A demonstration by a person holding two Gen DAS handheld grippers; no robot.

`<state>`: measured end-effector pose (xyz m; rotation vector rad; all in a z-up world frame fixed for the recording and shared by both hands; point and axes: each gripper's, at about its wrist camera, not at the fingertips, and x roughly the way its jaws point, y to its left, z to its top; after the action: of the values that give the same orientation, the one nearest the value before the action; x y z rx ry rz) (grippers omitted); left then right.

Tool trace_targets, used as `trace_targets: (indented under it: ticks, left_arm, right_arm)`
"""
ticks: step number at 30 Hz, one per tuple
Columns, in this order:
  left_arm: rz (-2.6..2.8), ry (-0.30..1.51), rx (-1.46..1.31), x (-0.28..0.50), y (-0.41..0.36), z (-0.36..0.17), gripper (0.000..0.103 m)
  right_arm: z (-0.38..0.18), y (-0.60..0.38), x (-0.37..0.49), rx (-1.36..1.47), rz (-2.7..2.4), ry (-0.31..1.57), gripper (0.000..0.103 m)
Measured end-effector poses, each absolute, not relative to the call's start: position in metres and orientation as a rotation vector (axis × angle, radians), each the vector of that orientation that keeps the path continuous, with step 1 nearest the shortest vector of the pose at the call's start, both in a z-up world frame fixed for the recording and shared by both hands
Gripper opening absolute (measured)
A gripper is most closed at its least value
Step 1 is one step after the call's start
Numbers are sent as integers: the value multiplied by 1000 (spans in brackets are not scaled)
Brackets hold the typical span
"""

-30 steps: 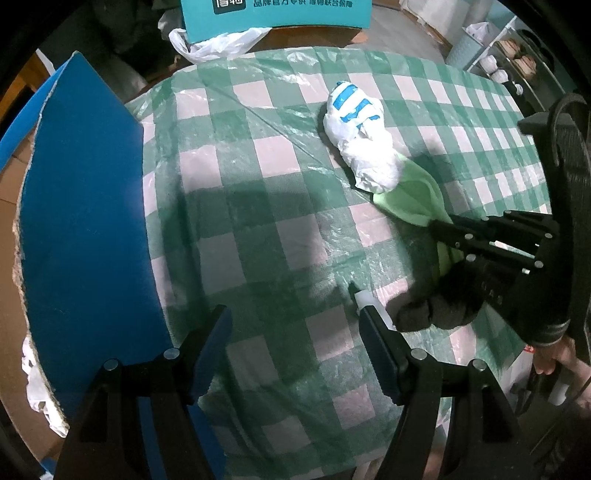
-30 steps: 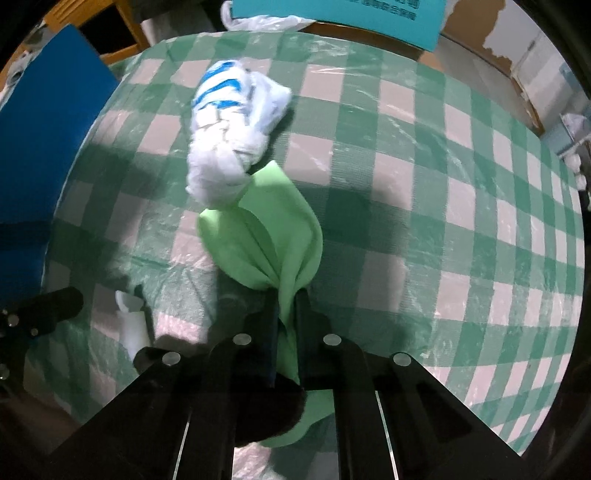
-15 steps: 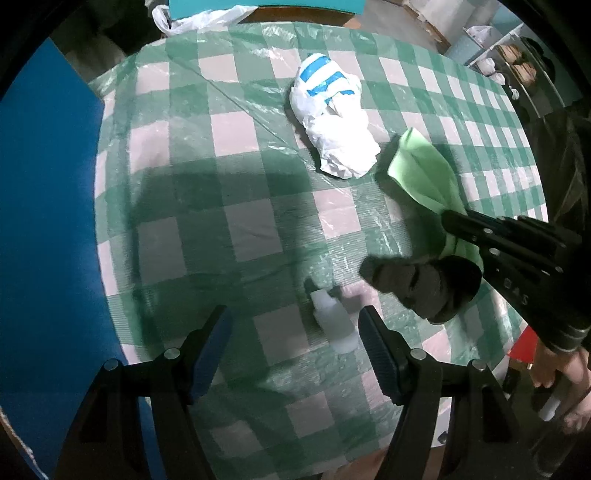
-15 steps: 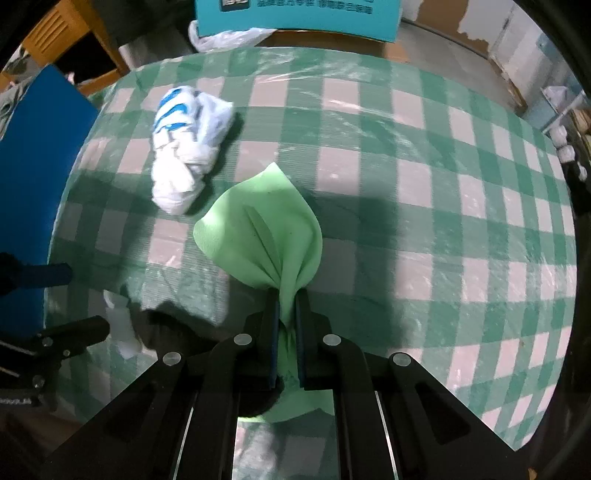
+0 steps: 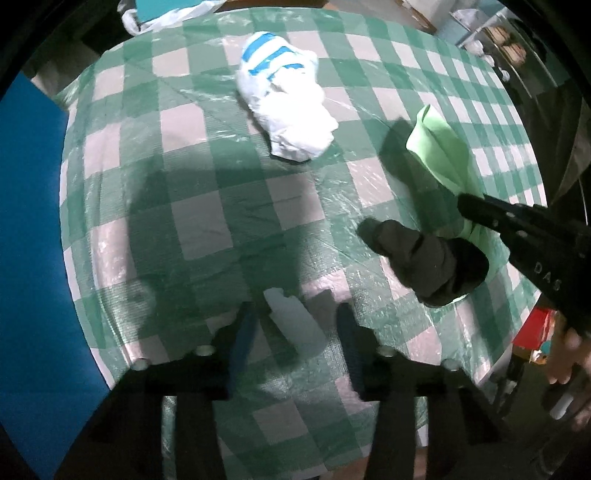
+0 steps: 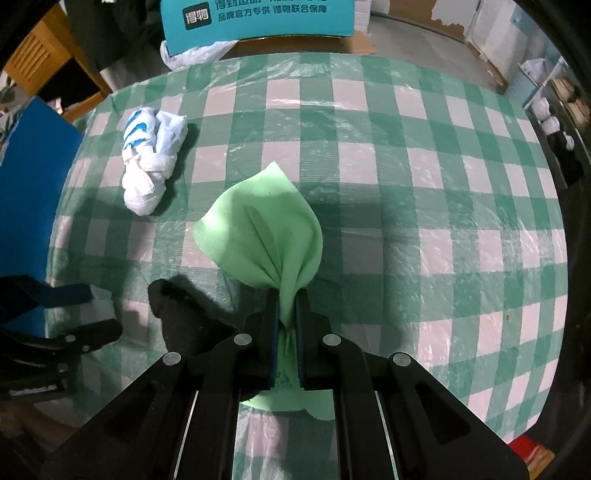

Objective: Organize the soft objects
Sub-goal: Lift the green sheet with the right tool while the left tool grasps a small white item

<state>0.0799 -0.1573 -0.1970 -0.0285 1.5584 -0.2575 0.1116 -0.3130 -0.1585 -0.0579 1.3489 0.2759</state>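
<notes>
My left gripper (image 5: 295, 332) points down at the checked table (image 5: 207, 229). Its jaws are closing around a small white soft piece (image 5: 295, 325), which lies between the fingers with a narrow gap on each side. My right gripper (image 6: 286, 306) is shut on a light green cloth (image 6: 266, 229) that hangs bunched from its pads, seen also in the left wrist view as the green cloth (image 5: 439, 151). A dark grey soft item (image 5: 424, 258) lies by the right gripper (image 5: 465, 206). A white bundle with blue stripes (image 5: 284, 110) rests farther back.
A blue board (image 5: 29, 221) stands off the table's left edge. A teal box (image 6: 258, 18) and a white plastic bag (image 6: 195, 53) sit behind the table. Shelves (image 6: 554, 110) are at the right, a red box (image 5: 532, 332) below the right edge.
My left gripper has come down over the small white piece and its jaws have narrowed around it. My right gripper has carried the green cloth away from the striped bundle.
</notes>
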Motion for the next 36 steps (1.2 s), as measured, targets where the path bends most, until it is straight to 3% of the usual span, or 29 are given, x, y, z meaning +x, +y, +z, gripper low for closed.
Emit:
trace_targets:
  ticks: [1,5,17,36]
  left_arm:
    - [-261,1563,-26,79,-158,-198,23]
    - [-268,1538,-17,77,-166,-199,17]
    - [-294,1425,12,66,-171,-160,15]
    - [-259,1290,56,66,-111,-95,15]
  right_arm:
    - [-158,-311,111,-55,278,1347,6]
    - [-151,-310,109,-38,290,1333,6]
    - [-125,-303,99,9,319,1276,6]
    - [-78,-285,89,17,361,1187,6]
